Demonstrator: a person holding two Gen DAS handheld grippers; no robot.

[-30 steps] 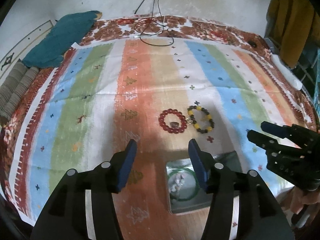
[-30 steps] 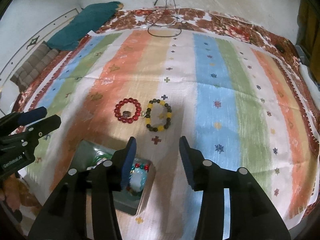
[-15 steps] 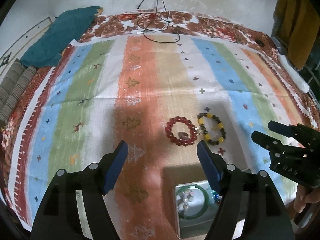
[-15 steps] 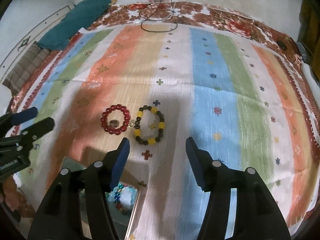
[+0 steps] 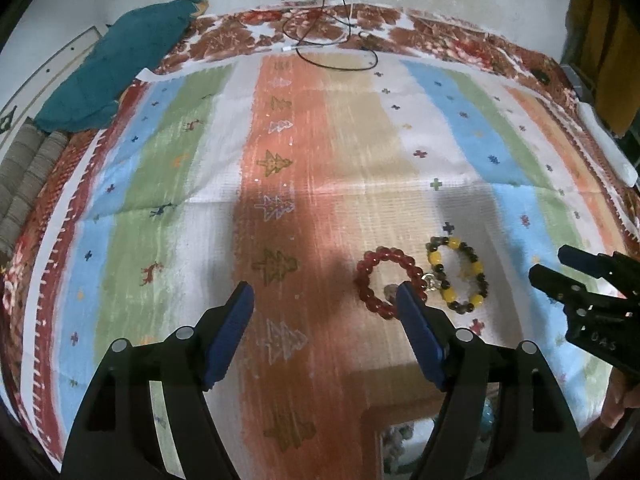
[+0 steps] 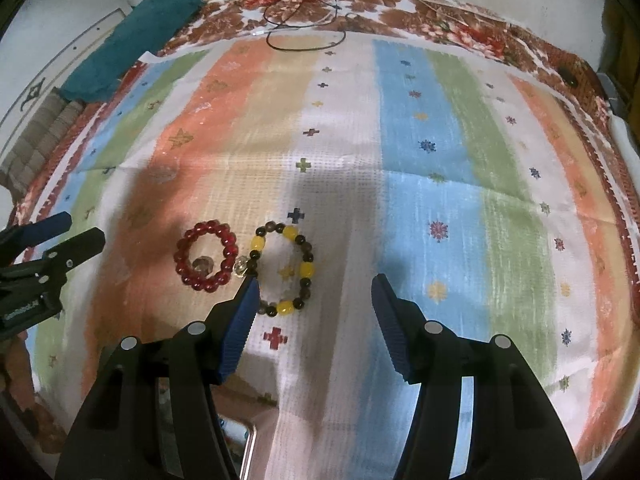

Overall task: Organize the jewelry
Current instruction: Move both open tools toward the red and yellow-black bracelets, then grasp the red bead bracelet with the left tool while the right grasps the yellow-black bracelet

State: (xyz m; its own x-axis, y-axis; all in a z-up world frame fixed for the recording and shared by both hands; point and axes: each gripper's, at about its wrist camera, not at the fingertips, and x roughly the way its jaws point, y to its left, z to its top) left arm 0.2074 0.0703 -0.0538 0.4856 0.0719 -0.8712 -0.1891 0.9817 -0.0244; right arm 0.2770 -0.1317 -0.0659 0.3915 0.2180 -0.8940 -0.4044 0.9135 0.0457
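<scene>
A red bead bracelet (image 5: 380, 280) (image 6: 206, 256) lies on the striped cloth, touching a yellow-and-dark bead bracelet (image 5: 458, 276) (image 6: 286, 270) to its right. A small ring (image 6: 202, 264) lies inside the red bracelet. My left gripper (image 5: 326, 290) is open and empty; its right finger tip overlaps the red bracelet's near edge in view. My right gripper (image 6: 314, 280) is open and empty, just near of the yellow bracelet, with its left finger tip at that bracelet's left edge. A metal jewelry box (image 5: 400, 452) (image 6: 246, 446) with beads inside shows at the bottom edge.
The striped cloth (image 5: 352, 152) covers a bed with a floral border. A teal cloth (image 5: 120, 60) lies at the far left. Black cables (image 5: 332, 40) loop at the far edge. A white object (image 5: 604, 144) lies at the right edge.
Both grippers have moved forward toward the bracelets and opened wider. The jewelry box has slid down to the bottom edge of both views.
</scene>
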